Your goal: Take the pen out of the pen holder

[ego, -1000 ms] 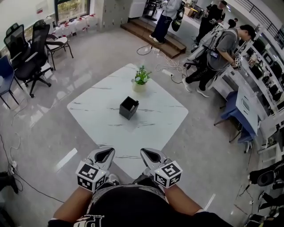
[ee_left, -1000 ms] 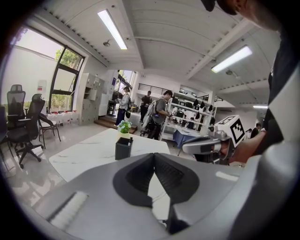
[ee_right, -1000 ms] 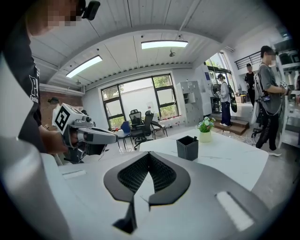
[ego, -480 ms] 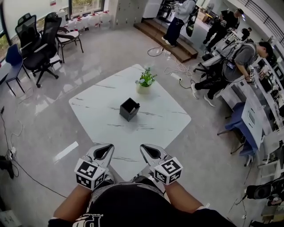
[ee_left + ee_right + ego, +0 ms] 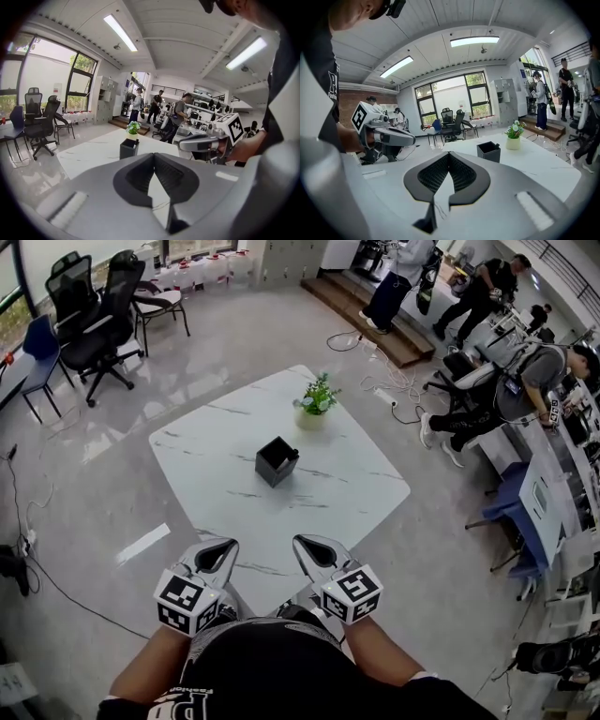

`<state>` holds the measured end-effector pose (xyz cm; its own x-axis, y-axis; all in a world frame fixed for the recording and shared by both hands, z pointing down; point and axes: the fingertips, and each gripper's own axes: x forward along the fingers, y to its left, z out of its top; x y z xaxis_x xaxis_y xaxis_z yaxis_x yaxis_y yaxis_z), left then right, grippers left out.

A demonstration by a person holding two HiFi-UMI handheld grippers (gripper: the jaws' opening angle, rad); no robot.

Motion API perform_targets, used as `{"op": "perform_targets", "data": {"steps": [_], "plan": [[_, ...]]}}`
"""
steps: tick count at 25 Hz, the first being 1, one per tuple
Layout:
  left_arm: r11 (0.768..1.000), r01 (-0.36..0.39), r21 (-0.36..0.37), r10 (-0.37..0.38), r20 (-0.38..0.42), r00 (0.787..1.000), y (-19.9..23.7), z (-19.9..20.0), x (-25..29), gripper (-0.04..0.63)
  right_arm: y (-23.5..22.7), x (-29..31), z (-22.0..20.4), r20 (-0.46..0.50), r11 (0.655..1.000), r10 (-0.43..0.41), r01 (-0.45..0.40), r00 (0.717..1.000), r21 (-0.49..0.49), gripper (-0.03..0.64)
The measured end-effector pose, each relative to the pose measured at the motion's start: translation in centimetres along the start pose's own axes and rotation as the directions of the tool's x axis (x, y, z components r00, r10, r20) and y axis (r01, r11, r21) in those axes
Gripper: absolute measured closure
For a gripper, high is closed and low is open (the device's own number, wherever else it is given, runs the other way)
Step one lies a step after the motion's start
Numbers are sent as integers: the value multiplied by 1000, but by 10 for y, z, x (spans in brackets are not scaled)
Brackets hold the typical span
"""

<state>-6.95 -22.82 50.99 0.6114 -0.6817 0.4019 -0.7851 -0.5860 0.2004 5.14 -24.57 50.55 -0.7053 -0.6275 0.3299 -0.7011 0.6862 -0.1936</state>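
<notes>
Left gripper (image 5: 217, 557): jaws closed tip to tip on nothing, held low at the 6 o'clock edge of the table (image 5: 328, 507), seemingly a ready pose before any reach. Pen holder (image 5: 277, 463): black, square, upright mid-table at 12 o'clock from both grippers and well apart from them; the pen (image 5: 136, 141) stands inside at one corner, not yet taken, with a potted plant (image 5: 317, 404) at the holder's 1 o'clock. Right gripper (image 5: 314, 554): at the left one's 3 o'clock, jaws likewise together and empty, so they likely need parting before a grasp.
</notes>
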Motion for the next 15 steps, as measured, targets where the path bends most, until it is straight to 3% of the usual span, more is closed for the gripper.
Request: {"op": "perform_targets", "data": {"steps": [15], "plan": [[1000, 1, 29, 0, -14, 1000, -3, 2, 7, 538, -6, 4, 0, 4, 1000, 15, -15, 1000, 10, 615]]}}
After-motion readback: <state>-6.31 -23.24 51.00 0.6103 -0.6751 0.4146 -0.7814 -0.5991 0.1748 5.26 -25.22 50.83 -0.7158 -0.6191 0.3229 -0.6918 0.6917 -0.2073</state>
